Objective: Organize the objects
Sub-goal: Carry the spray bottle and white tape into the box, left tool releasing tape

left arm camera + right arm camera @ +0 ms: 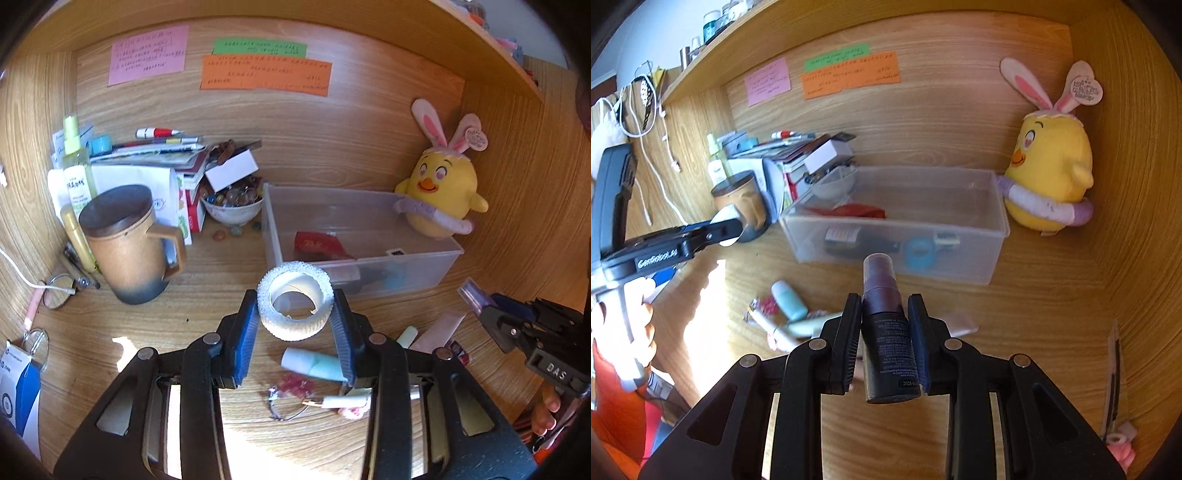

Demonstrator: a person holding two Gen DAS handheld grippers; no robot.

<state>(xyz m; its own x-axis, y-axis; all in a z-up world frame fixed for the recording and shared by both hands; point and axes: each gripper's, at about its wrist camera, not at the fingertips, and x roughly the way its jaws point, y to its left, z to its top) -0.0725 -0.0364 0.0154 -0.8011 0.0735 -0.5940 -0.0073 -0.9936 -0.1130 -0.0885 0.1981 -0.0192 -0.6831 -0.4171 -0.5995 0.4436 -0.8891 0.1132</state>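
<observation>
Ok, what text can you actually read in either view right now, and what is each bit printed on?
"DAS": on the right gripper body, seen from the left wrist.
"GenRobot.AI": on the left gripper body, seen from the right wrist.
"2028-": partial code low on the dark spray bottle; the rest of its print is too small.
Sticky notes: handwritten, unreadable.
Plush chick's heart tag: blurred.

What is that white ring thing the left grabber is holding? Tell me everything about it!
It looks like a roll of tape: a thick ring, whitish and see-through, with a bumpy, dotted outer surface and a smooth white core around an open hole. The left gripper pinches it from both sides with its blue-padded fingers, holding it above the wooden desk, just in front of the clear plastic bin. Nothing else touches it.
</observation>
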